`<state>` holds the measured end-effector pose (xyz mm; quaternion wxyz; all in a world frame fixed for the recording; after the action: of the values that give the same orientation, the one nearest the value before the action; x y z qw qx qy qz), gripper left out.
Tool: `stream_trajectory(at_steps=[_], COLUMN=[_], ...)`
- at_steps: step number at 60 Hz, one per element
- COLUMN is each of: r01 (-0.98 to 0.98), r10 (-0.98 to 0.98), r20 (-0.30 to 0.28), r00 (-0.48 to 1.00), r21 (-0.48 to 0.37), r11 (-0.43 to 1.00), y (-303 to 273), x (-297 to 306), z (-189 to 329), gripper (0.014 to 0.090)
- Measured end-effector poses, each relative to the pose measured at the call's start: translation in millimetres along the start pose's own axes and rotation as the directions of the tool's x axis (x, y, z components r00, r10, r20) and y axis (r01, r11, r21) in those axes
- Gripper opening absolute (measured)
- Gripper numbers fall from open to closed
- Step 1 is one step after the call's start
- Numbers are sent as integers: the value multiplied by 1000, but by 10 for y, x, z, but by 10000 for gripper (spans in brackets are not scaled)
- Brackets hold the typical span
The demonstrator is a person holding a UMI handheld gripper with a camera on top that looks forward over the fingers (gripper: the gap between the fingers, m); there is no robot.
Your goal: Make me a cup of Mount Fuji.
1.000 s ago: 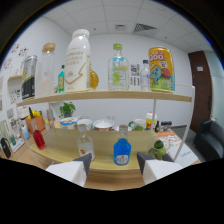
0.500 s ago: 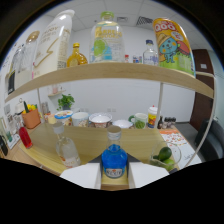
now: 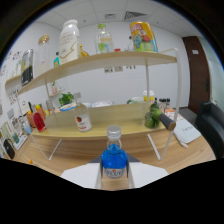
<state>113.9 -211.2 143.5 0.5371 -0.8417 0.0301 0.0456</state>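
A small bottle of blue liquid (image 3: 114,159) with a clear cap stands upright between my two white fingers (image 3: 82,176), whose inner edges sit against its sides. My gripper (image 3: 114,173) is shut on it, in front of the wooden counter (image 3: 125,131). The bottle's base is hidden behind the fingers. Beyond it, on the counter, stands a clear bottle with a red label (image 3: 82,120).
An upper shelf (image 3: 100,62) carries a large white bottle (image 3: 69,40), a clear bottle (image 3: 103,39) and a colourful carton (image 3: 142,36). On the counter are green fruit (image 3: 152,117), a red bottle (image 3: 39,121), a potted plant (image 3: 66,99) and bowls. A dark chair (image 3: 212,125) stands beyond the counter's end.
The gripper came up around the blue bottle, then drew back from the shelves and tilted. The bottle kept its place between the fingers while the shelves receded.
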Motion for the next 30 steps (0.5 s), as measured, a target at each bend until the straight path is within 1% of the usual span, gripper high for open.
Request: stream_trajectory(at_steps=[4,8,12,16,23,30], r01=[-11,18,133,305,586,786], r10=[10,-21,-139,-313,-598,-802], r20=[-25,-52,-90,-123,-178,-200], r00=[1000,998,986,942,781,563], r21=[-45,-57,-74,-85,-123,-170], r11=[999,998,988,949,801,594], y=[314,495,580,608,516,397], x=[42,79,141,172,244,248], z=[16,21,35,63,111,110], gripper=[357,357,357,356,356,354])
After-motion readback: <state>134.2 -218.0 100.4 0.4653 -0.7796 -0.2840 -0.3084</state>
